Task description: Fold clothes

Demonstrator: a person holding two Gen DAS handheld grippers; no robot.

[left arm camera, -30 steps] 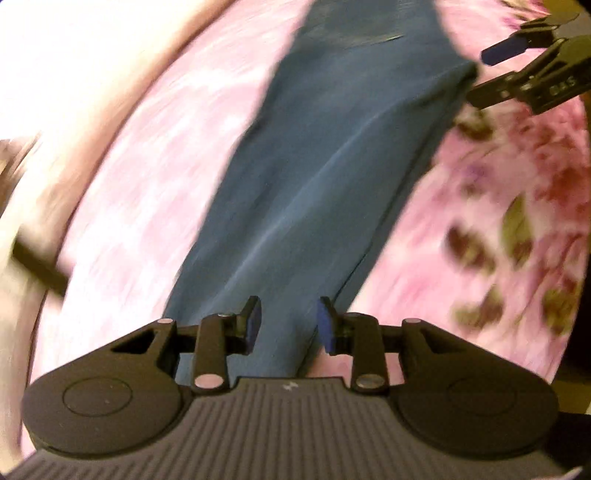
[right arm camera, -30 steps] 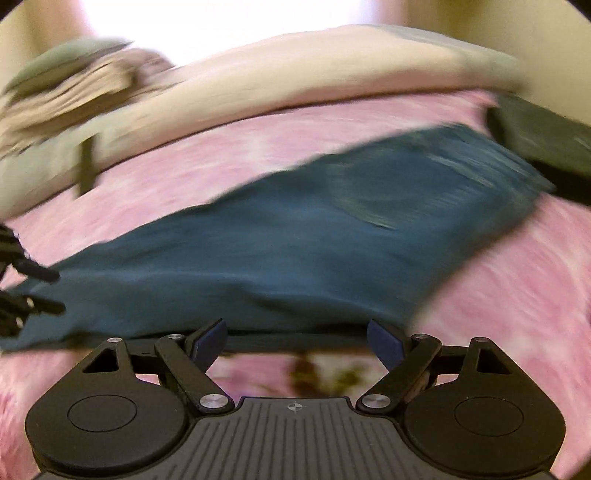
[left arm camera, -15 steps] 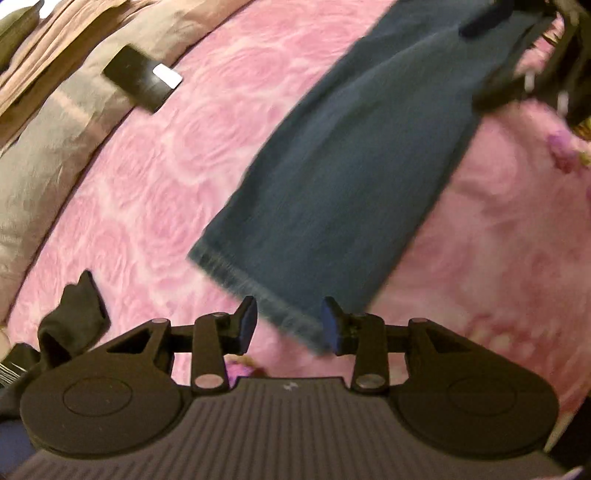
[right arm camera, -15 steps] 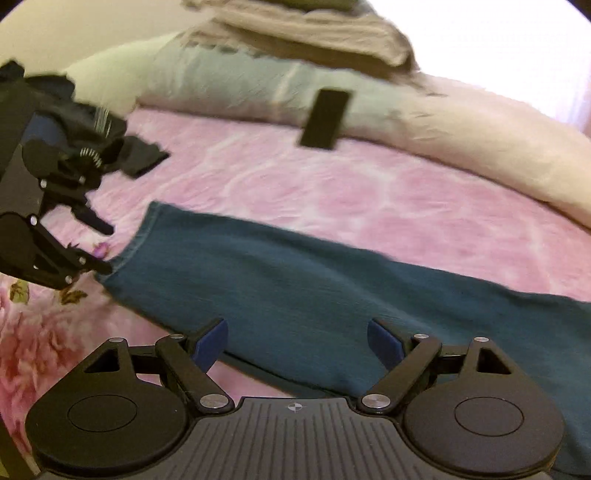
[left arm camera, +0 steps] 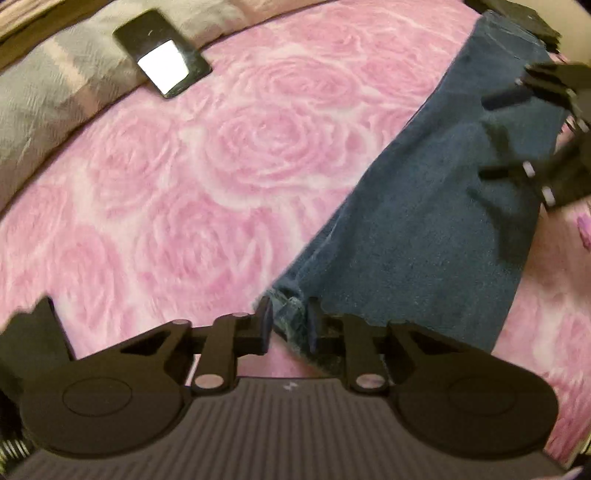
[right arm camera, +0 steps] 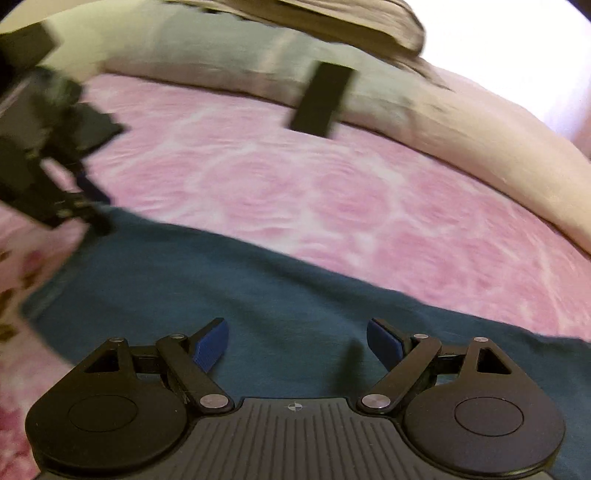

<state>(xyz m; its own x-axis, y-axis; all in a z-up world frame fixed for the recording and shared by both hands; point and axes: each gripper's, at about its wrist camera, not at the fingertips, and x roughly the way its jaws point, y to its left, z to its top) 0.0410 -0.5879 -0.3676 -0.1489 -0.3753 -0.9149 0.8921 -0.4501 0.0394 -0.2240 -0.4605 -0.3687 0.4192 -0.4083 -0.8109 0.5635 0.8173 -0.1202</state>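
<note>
Dark blue jeans (left arm camera: 436, 221) lie flat on a pink rose-patterned bedspread (left arm camera: 221, 166). In the left wrist view my left gripper (left arm camera: 288, 325) sits at the hem end of the leg, its jaws narrowed around the frayed hem corner (left arm camera: 291, 317). My right gripper (left arm camera: 546, 147) shows blurred at the right, over the jeans. In the right wrist view my right gripper (right arm camera: 297, 345) is open and empty just above the jeans (right arm camera: 280, 317), mid-length. My left gripper (right arm camera: 55, 184) shows blurred at the far left, at the jeans' end.
A black phone (left arm camera: 162, 74) lies on a grey-beige pillow (left arm camera: 55, 92) at the head of the bed; it also shows in the right wrist view (right arm camera: 321, 99). A dark garment (right arm camera: 96, 125) lies at the left. Folded bedding (right arm camera: 332, 26) is stacked behind.
My left gripper has moved down to the jeans' hem and narrowed its jaws around the hem corner. My right gripper has come lower over the jeans, still open.
</note>
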